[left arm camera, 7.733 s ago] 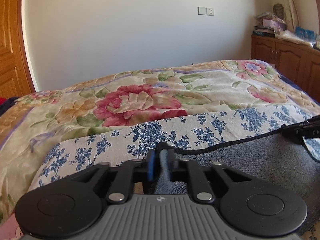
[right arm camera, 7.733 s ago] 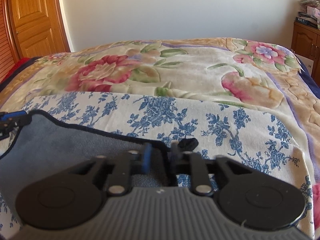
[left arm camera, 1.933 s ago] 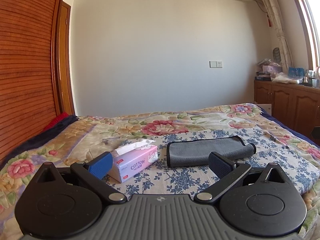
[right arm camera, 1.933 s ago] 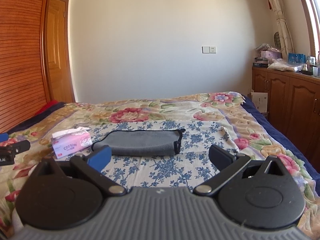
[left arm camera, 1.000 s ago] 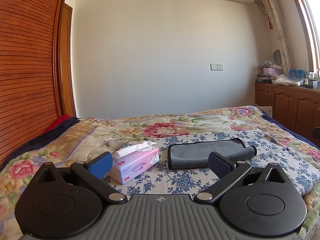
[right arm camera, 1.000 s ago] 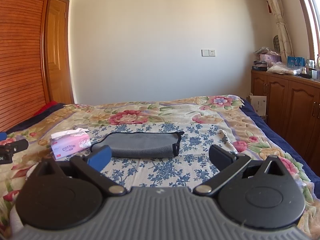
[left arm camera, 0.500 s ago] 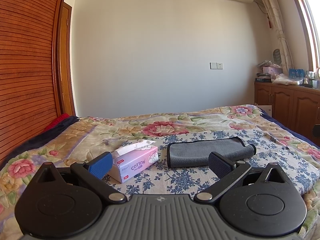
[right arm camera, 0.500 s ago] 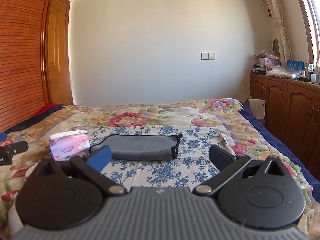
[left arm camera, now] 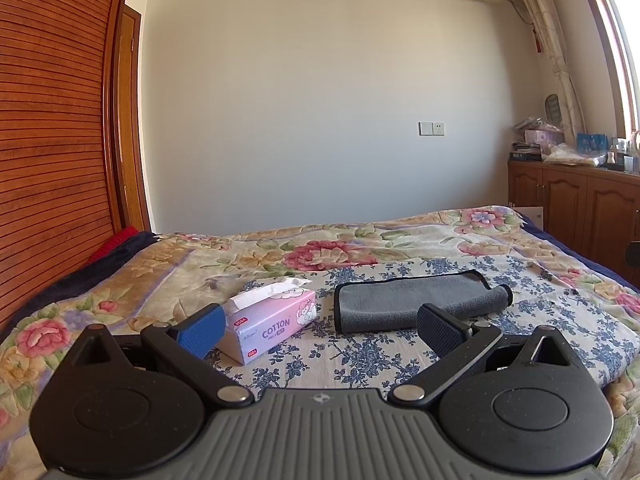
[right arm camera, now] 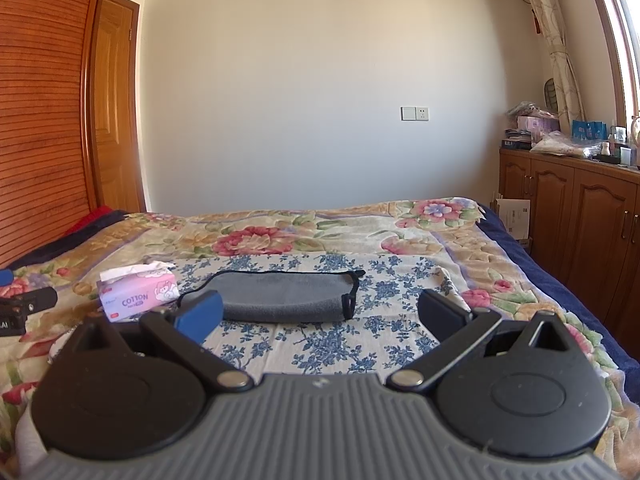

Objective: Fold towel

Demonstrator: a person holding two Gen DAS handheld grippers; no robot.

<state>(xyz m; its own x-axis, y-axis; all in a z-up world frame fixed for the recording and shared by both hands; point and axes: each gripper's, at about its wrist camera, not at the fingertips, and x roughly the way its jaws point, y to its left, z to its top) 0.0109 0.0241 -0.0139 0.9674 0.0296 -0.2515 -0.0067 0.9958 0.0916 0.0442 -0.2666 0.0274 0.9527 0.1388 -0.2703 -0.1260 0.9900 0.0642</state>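
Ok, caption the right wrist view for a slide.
Folded grey towel lies on the blue-flowered cloth beside a pink tissue box; right gripper jaws open, empty.

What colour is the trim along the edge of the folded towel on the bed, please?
Black trim, on a grey folded towel; clearest in the right wrist view.

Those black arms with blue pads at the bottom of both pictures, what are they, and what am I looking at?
No robot here: a person holds a two-finger tool in each hand, each with a camera looking out along its fingers. One picture is from the left tool, the other from the right tool. Both tools are open and hold nothing. Ahead is a bed with a blue-flowered cloth spread on it. On that cloth lie a grey towel, folded, and to its left a pink tissue box.
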